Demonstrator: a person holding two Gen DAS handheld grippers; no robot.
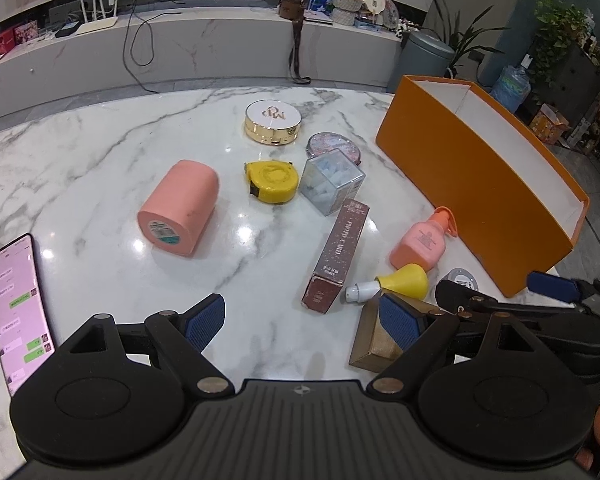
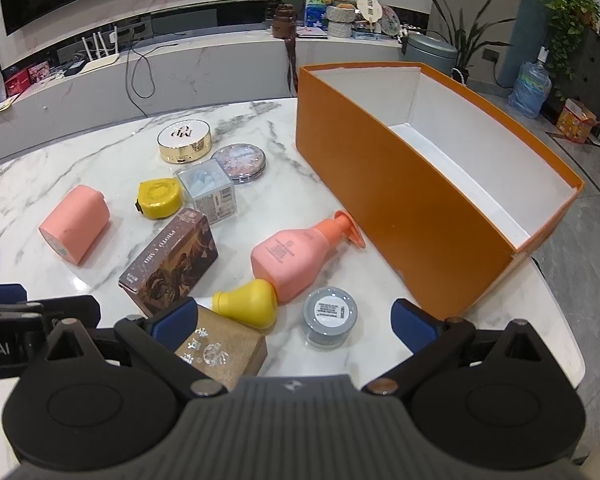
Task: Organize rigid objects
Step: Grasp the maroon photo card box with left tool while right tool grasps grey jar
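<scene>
Hovering low over the near edge of the marble desk (image 1: 100, 160), both grippers, left (image 1: 302, 322) and right (image 2: 294, 322), had fingers spread and empty, with scattered items lying left of the orange box (image 2: 400, 200).

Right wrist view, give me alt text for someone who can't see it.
An open right gripper hovers over a marble table strewn with small items, including a pink pump bottle and grey jar, beside an empty orange box.

Left gripper (image 1: 302, 322), right gripper (image 2: 294, 322) side by side, jaws spread.
</scene>
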